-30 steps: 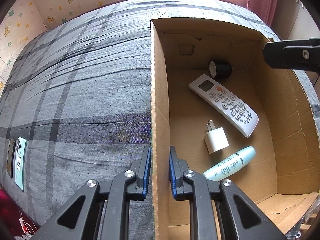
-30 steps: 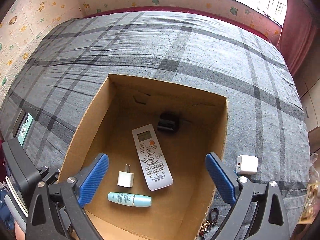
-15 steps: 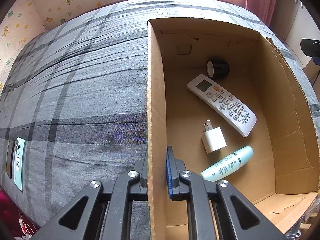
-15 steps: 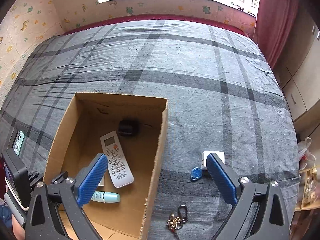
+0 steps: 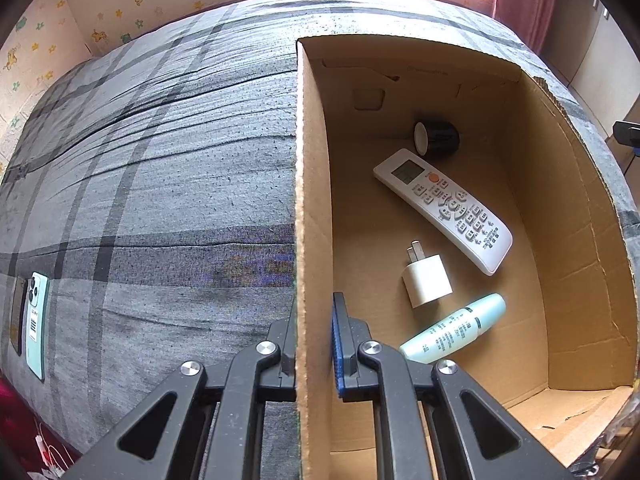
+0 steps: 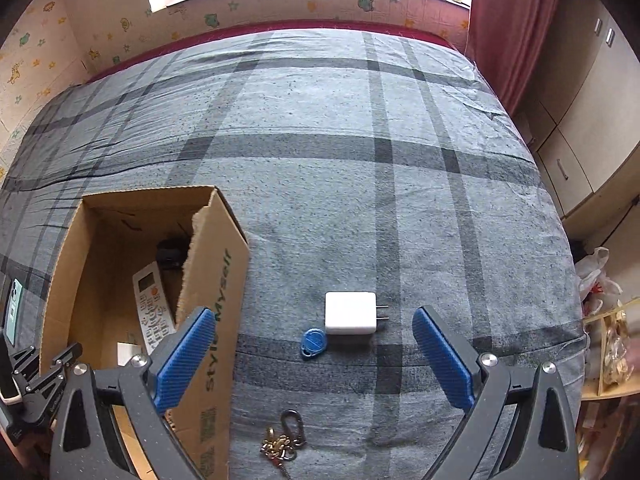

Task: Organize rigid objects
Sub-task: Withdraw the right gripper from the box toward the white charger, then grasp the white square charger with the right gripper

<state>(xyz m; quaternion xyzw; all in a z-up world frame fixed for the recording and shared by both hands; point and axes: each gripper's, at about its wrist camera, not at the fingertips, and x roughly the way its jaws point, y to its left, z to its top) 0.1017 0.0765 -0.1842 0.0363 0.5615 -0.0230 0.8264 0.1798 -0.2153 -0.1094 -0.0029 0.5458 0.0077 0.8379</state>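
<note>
Inside the cardboard box (image 5: pixel 576 216) on the bed (image 6: pixel 360 152), four things already lie on the floor of it: a white remote control (image 5: pixel 444 208), a small black cylinder (image 5: pixel 438 138) at the far end, a white plug adapter (image 5: pixel 426 282) and a pale blue tube (image 5: pixel 456 330). That part of the sorting looks done. Left out on the plaid bedcover, to the right of the box, are a white charger (image 6: pixel 351 313), a blue key fob (image 6: pixel 313 342) touching its near left corner, and a bunch of keys (image 6: pixel 282 444) nearer the camera; a phone (image 5: pixel 35 316) also lies on the cover far to the left. So I judge the task a little over half finished. The left claw (image 5: pixel 314 336) is pressed together on the box's near left wall, one finger outside and one inside, pinching the cardboard and steadying it. The right claw (image 6: pixel 314 360) is spread wide and holds nothing, hanging above the bedcover with the charger and fob lying between its blue fingers (image 6: pixel 442 360), likely next to be picked.
</note>
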